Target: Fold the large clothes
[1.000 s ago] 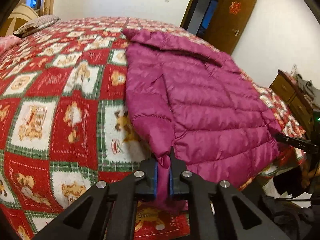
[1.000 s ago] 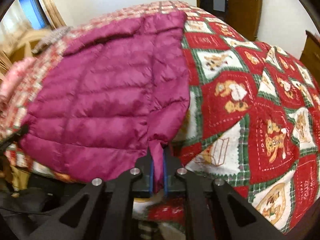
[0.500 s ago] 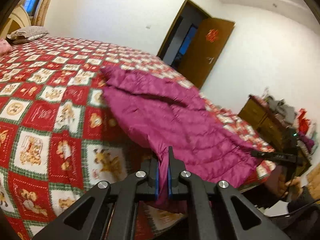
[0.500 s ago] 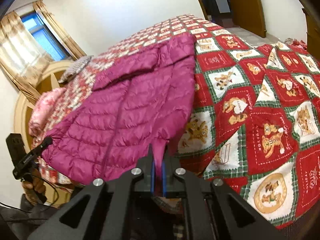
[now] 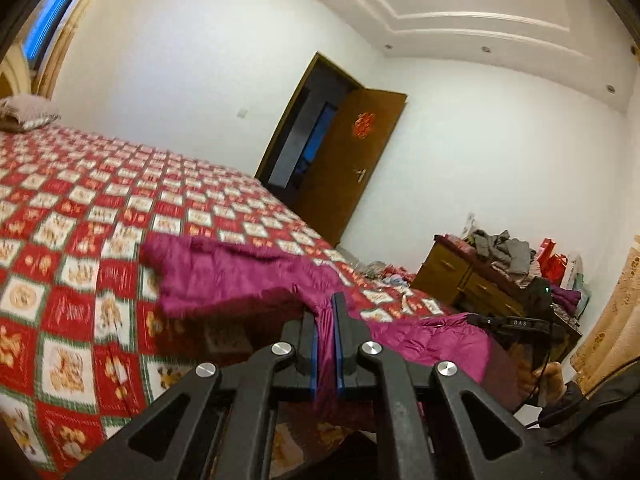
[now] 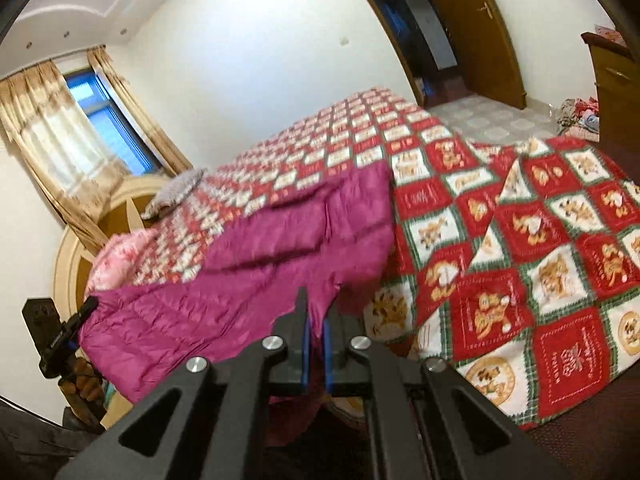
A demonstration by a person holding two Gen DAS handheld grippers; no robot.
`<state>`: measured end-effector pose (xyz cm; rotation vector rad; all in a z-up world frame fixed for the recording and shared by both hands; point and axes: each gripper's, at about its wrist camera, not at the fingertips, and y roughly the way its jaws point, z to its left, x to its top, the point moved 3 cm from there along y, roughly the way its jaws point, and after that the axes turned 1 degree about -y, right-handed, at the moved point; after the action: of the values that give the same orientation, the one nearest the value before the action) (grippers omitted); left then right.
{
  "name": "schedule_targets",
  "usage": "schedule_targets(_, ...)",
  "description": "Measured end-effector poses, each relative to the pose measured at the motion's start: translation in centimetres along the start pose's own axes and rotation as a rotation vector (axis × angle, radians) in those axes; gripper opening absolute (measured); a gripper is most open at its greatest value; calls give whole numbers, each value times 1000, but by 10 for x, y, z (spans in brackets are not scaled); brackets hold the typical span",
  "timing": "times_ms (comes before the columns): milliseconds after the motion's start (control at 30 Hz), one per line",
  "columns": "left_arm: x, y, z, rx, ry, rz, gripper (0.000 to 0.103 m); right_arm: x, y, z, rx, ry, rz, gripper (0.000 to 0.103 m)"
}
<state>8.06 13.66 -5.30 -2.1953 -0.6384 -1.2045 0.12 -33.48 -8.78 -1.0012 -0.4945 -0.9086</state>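
Note:
A magenta quilted puffer jacket (image 5: 232,276) lies on a bed with a red, white and green patchwork quilt (image 5: 68,216). My left gripper (image 5: 327,312) is shut on one bottom corner of the jacket and holds it lifted off the bed. My right gripper (image 6: 316,312) is shut on the other bottom corner of the jacket (image 6: 256,264), also lifted. The hem hangs stretched between both grippers, and the collar end rests on the quilt (image 6: 520,216). Each gripper shows at the far side of the other's view.
A pillow (image 5: 28,112) and a pink pillow (image 6: 120,248) lie by the round headboard (image 6: 72,256). A wooden dresser (image 5: 472,280) piled with clothes stands beside the bed. An open brown door (image 5: 352,168) is beyond the bed. Curtains (image 6: 52,152) flank a window.
Both grippers have risen and tilted up, lifting the jacket's bottom hem off the quilt. The jacket's lower half now hangs in the air, and more wall and ceiling show.

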Motion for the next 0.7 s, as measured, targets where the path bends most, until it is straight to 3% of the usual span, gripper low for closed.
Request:
schedule_targets(133,20,10,8,48,22,8,5,25,3,2,28,18,-50,7)
schedule_targets(300,52,53,44,135,-48,40,5,69,37,4,33,9,-84,7)
schedule_targets(700,90,135,120,299,-141,107,5,142,134,-7,-33,23,-66,7)
